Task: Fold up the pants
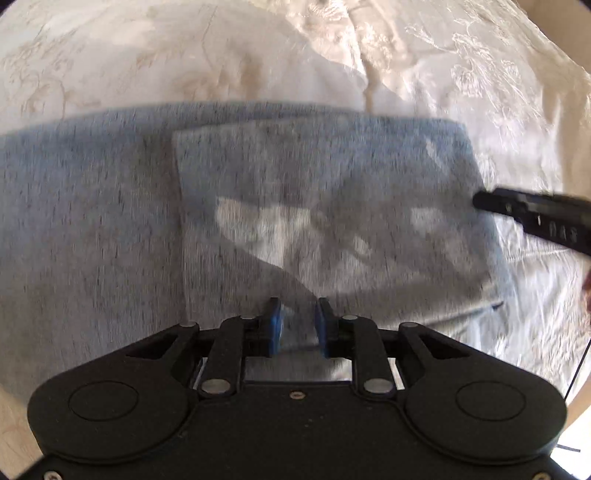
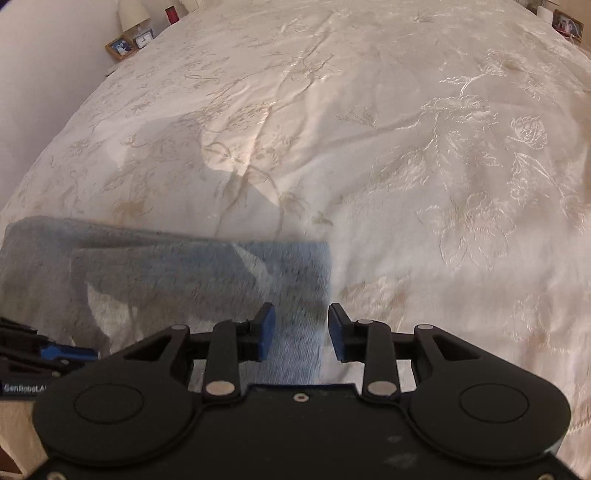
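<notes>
Grey-blue pants (image 1: 110,221) lie folded on a cream embroidered bedspread (image 1: 184,55), a smaller folded layer (image 1: 332,192) lying on top toward the right. My left gripper (image 1: 298,314) points down over the near edge of that layer. Its blue pads stand apart and only cloth shows below the gap. In the right wrist view the pants (image 2: 166,273) fill the lower left. My right gripper (image 2: 301,321) hovers open over their right edge, nothing pinched. Each gripper shows in the other's view: the right gripper (image 1: 532,218) at the pants' right side, the left gripper (image 2: 55,354) at the lower left.
The bedspread (image 2: 406,147) stretches far ahead and to the right of the pants. At the far left a bedside stand holds a picture frame (image 2: 120,46), a small clock (image 2: 143,37) and a lamp (image 2: 131,11). Another framed picture (image 2: 567,22) stands at the far right.
</notes>
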`<state>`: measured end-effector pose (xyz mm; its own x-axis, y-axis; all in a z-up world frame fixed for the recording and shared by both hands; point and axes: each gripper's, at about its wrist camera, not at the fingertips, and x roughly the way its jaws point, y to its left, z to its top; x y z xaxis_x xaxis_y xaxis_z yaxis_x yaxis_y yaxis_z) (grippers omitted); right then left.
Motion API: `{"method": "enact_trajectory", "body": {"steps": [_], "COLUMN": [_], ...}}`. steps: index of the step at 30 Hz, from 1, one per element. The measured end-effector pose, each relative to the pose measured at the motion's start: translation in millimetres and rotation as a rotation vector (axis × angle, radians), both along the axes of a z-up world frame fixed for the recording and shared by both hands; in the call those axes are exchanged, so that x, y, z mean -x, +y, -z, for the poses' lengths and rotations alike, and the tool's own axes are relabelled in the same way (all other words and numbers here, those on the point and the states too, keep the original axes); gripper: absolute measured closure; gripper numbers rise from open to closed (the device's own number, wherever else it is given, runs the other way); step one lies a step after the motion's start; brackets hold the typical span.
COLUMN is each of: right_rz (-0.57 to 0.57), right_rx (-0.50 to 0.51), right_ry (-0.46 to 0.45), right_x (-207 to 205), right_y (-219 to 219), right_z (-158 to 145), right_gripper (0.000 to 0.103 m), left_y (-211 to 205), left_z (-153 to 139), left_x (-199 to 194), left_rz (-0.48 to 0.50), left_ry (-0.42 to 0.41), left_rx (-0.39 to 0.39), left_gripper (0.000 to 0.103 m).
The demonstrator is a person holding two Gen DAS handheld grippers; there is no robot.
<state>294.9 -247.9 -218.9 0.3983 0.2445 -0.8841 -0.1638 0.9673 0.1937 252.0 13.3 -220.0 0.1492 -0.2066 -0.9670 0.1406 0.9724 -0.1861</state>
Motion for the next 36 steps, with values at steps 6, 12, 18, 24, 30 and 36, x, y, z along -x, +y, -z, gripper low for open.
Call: {"method": "enact_trajectory", "body": {"steps": [6,12,18,24,30,36], "right_rz": [0.016,0.064,0.046,0.057,0.088,0.054], "right_rx": [-0.017,-0.074,-0.105,-0.087,-0.047,-0.020], "right_ry": [0.068,0.012,-0.020,-0.038,-0.017,-0.020], "right_x": [56.7,69.0,72.2,78.2,82.7,83.1], "right_y": [-10.6,-15.9,15.7,64.4,121.1,188.8], "right_z": [14.0,-19.2,-46.2,-60.9,-65.7,-75.5], "right_gripper": [0.069,0.069,0.069,0.069,0.069,0.069], "left_y": [11.0,56.6,138.8,227.6,316.7,382.7], "left_z": [-9.6,-43.2,-57.4,-46.3,-39.6,-21.1], "left_x": [30.6,69.2,85.7,69.2,49.0,27.9], "left_rz": [-0.042,-0.152,-0.371,-0.486,-0.529,-0.627], "left_ry": [0.009,-0.106,-0.129,-0.143,-0.159,-0.156], "left_rx": [-0.036,-0.098,-0.121,-0.139,-0.129,-0.019], "left_gripper": [0.073,0.072,0.065,0.065,0.056,0.050]}}
